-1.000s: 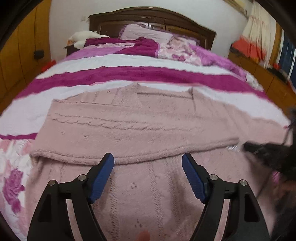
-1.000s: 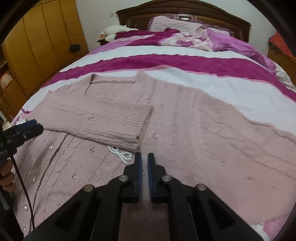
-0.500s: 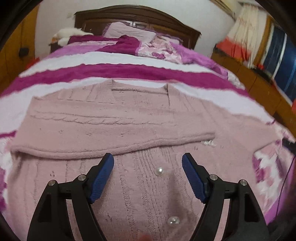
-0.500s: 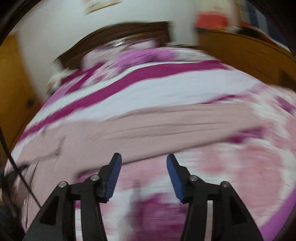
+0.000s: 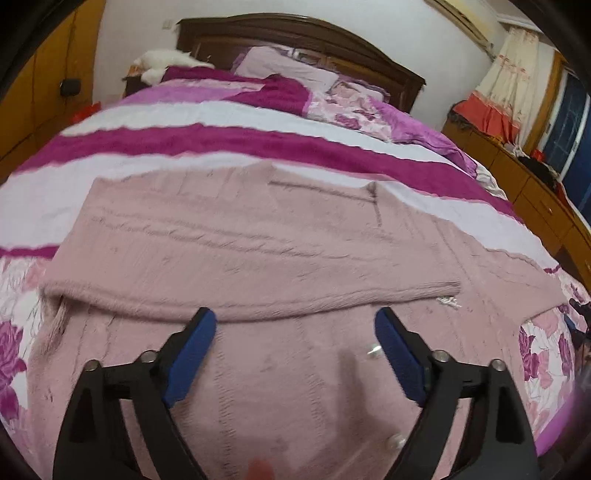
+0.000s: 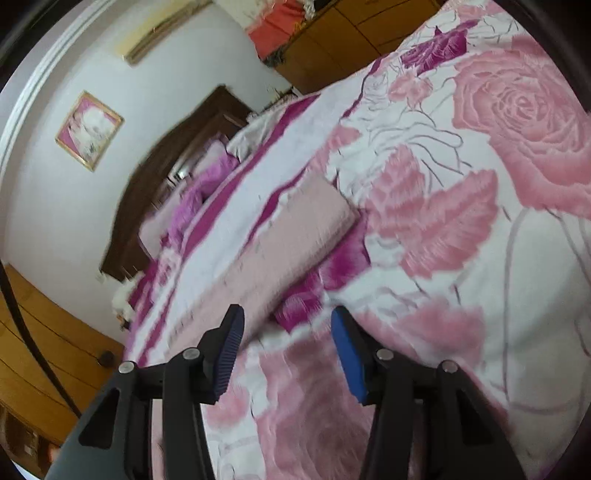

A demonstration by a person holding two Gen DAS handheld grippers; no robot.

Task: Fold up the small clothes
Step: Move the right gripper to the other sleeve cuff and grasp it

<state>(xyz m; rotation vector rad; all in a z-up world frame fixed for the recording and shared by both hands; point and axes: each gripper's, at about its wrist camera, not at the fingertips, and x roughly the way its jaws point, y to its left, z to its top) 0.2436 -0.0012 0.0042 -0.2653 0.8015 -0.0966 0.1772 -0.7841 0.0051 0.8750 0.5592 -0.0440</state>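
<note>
A pale pink knitted cardigan (image 5: 258,258) lies flat on the bed, its left sleeve (image 5: 236,291) folded across the chest, pearl buttons down the front. My left gripper (image 5: 295,321) is open and empty, hovering just above the cardigan's lower front. In the right wrist view the other sleeve (image 6: 295,236) stretches out over the floral blanket, its cuff toward the right. My right gripper (image 6: 286,321) is open and empty, tilted, just short of that sleeve, over the blanket.
The bed carries a magenta-and-white striped blanket (image 5: 221,144) with a pink rose print (image 6: 517,122) near the foot. Pillows (image 5: 284,70) and a dark wooden headboard (image 5: 295,33) stand at the far end. Wooden cabinets (image 5: 535,184) line the right side.
My right gripper has opened, swung right away from the cardigan's body and rolled, now facing the outstretched sleeve. My left gripper stayed open, shifting slightly over the cardigan front.
</note>
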